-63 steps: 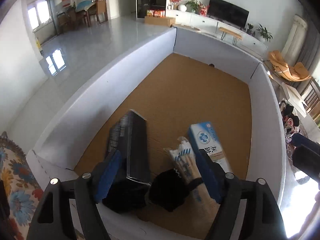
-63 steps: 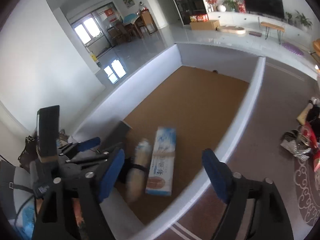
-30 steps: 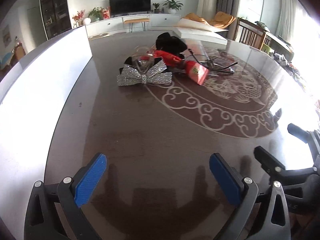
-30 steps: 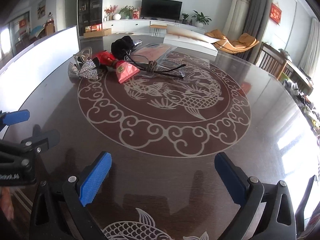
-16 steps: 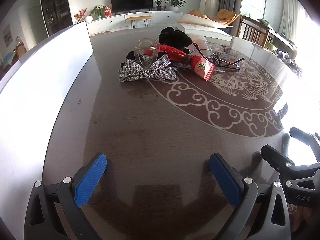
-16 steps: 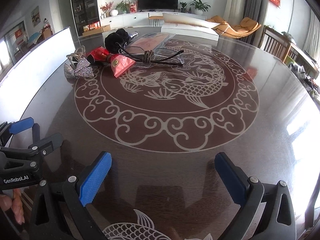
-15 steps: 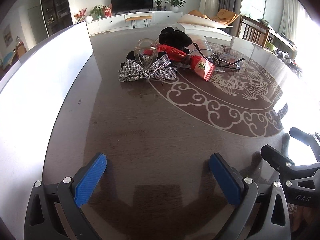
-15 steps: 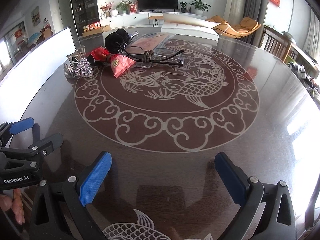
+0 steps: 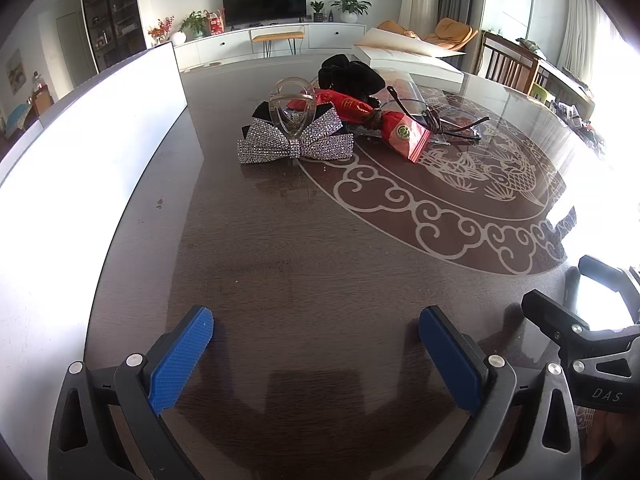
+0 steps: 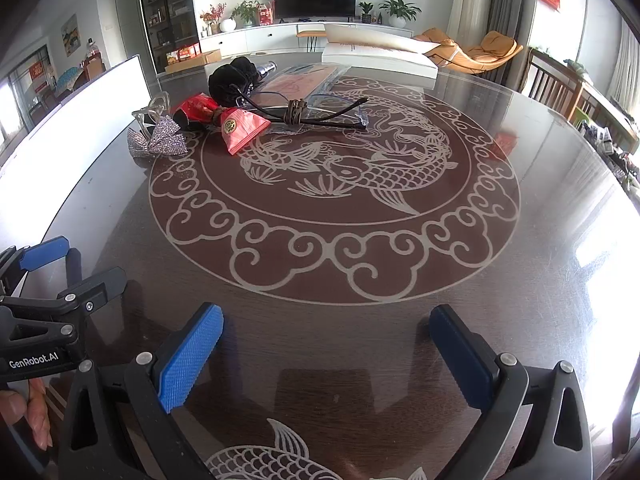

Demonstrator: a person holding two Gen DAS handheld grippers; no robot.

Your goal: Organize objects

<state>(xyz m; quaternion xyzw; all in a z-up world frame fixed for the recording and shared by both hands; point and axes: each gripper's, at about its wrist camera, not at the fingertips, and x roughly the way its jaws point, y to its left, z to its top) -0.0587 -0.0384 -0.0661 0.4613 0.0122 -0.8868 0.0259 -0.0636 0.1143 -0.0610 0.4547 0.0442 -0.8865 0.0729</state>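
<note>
A pile of small items lies at the far left of the dark round table [image 10: 540, 200]. Nearest is a rhinestone bow [image 9: 295, 143] [image 10: 157, 142] with a clear hair clip [image 9: 295, 108] on it. Behind them lie a red packet [image 9: 404, 135] [image 10: 240, 125], a black pouch [image 9: 352, 76] [image 10: 232, 80] and a knotted dark cord [image 10: 298, 114] on a clear bag. My left gripper [image 9: 316, 354] hovers open and empty over bare table, well short of the bow. My right gripper [image 10: 326, 354] is open and empty too, near the front edge.
A white box wall [image 9: 92, 152] runs along the table's left side. A flat white box [image 10: 376, 58] lies at the far edge. Each gripper shows in the other's view, the right gripper [image 9: 592, 344] and the left gripper [image 10: 52, 312]; a hand [image 10: 24, 412] holds the latter.
Both grippers swung away from the white box with its packed items to face the table. Over the last second the left gripper moved closer to the bow; both stay open.
</note>
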